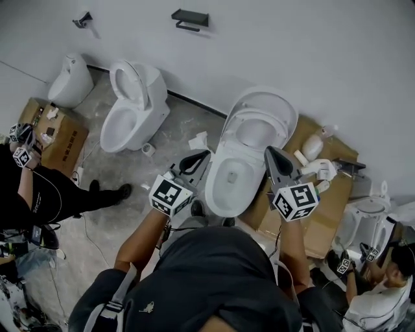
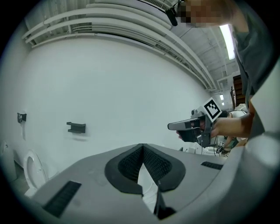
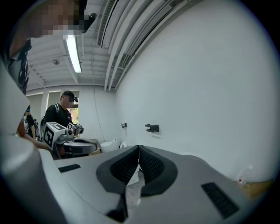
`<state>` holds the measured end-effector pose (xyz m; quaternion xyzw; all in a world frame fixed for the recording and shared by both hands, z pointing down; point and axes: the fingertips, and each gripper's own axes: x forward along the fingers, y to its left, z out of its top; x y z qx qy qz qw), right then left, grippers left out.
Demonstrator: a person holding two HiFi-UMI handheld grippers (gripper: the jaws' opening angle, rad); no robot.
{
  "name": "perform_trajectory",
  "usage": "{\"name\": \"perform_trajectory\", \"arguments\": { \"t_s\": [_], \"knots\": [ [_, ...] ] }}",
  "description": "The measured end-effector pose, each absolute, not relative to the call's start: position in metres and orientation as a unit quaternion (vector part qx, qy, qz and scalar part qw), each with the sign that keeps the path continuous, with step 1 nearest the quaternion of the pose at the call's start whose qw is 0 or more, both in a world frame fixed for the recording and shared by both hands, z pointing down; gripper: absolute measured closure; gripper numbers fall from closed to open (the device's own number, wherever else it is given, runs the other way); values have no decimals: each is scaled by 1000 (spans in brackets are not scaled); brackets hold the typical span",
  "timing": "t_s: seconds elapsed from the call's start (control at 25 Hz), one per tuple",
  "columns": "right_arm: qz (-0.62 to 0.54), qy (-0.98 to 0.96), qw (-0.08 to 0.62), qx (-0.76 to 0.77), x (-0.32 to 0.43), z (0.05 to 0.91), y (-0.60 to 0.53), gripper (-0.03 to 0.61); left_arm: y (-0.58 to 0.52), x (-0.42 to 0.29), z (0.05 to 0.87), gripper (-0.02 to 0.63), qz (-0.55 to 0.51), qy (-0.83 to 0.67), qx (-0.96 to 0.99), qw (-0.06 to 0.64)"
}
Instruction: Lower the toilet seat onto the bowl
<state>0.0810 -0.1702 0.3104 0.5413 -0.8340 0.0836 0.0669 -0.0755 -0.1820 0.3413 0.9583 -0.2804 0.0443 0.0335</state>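
A white toilet stands in the middle of the head view, its bowl [image 1: 228,185] uncovered and its seat [image 1: 234,124] raised against the lid [image 1: 262,98] behind it. My left gripper [image 1: 206,153] hovers at the bowl's left side, and my right gripper [image 1: 266,150] at its right side. Neither touches the toilet. In the left gripper view the left gripper [image 2: 142,145] has its jaws together with nothing between them. The right gripper [image 3: 139,147] looks the same in its own view, pointing at the white wall.
A second toilet [image 1: 133,107] and a urinal [image 1: 70,81] stand to the left. Cardboard [image 1: 327,198] lies right of the bowl, and a box [image 1: 61,139] at the left. One person crouches at the left [image 1: 39,194], another at the lower right [image 1: 382,292]. A black bracket [image 1: 190,19] hangs on the wall.
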Motion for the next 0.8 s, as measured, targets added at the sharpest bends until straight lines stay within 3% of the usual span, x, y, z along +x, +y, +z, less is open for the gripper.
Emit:
{"name": "perform_trajectory", "arguments": {
  "t_s": [0.44,0.8],
  "knots": [
    [76,-808,79,579,80,312,-215,571,-247,-61,345,611,36,-228,973,29],
    [66,-813,135,563,134,348,-262,571,-260,-23,359,611,55,-237,968,53]
  ]
}}
